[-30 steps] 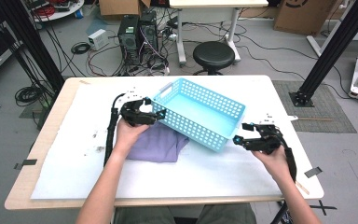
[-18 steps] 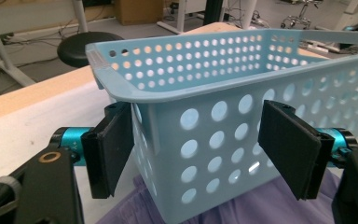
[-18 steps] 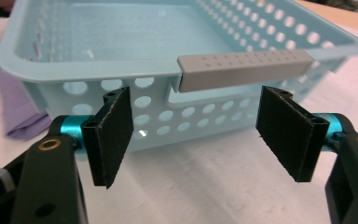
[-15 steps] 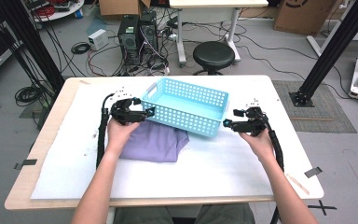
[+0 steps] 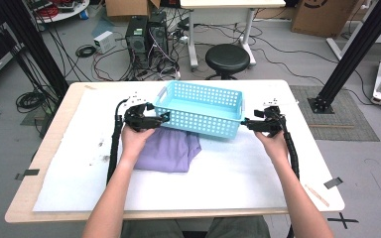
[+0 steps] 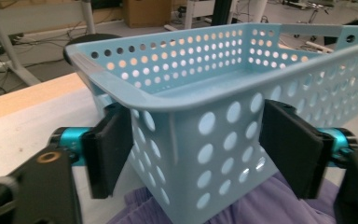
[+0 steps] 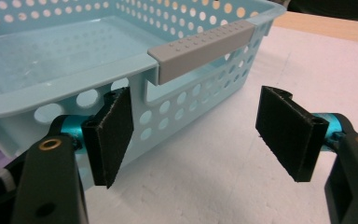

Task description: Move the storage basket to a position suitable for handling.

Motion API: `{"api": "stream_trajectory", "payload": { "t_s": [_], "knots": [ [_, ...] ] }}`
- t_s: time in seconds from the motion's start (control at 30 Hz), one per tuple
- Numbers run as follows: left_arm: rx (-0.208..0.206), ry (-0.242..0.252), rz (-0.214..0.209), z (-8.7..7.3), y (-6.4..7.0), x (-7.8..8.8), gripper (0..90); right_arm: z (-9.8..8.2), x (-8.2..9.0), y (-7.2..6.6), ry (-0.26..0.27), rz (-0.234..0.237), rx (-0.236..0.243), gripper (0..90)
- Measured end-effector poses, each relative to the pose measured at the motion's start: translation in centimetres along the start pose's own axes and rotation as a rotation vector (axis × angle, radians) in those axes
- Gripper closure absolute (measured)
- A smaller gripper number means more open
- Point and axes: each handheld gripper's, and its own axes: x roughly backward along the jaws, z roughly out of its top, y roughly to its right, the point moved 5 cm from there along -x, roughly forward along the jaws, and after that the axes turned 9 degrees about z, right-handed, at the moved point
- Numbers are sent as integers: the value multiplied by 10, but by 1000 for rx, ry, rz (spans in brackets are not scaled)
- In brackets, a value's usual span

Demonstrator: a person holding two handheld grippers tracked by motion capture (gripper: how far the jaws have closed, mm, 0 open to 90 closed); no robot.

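A light blue perforated basket (image 5: 203,124) sits at the back middle of the table, its left end resting over a purple cloth (image 5: 166,151). My left gripper (image 5: 161,119) is shut on the basket's near left corner. In the left gripper view the pads (image 6: 109,154) press on the two walls of that corner (image 6: 205,140), having just closed a little, with the cloth (image 6: 261,205) below. My right gripper (image 5: 245,124) stands open at the basket's right end. In the right gripper view (image 7: 196,135) its left pad lies by the wall under the grey handle (image 7: 200,49), and its right pad hangs over bare mat.
A white mat (image 5: 228,168) covers the wooden table, with free room in front of and beside the basket. Behind the table stand a black stool (image 5: 227,58), computer towers (image 5: 146,32) with cables, and black frame posts (image 5: 357,44) at the sides.
The basket swung round and shifted left, and now sits square to the table. My right gripper moved left up to the basket's right end. The left hand barely moved.
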Motion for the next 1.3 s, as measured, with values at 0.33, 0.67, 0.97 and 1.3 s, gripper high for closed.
{"api": "stream_trajectory", "payload": {
  "t_s": [0.33, 0.67, 0.97, 1.3],
  "knots": [
    [-99, -95, 97, -4, 5, -1, 282, 1, -10, 5, -30, -61, 20, 309],
    [-64, -109, 149, -8, 2, -11, 279, 0, -22, 6, -49, -148, 21, 343],
    [-67, -60, 155, -12, 2, 12, 266, -4, -7, 6, -56, -189, 5, 308],
    [-25, -46, 166, -41, -1, 77, 258, -21, 35, -54, 100, -114, 102, 284]
  ]
}}
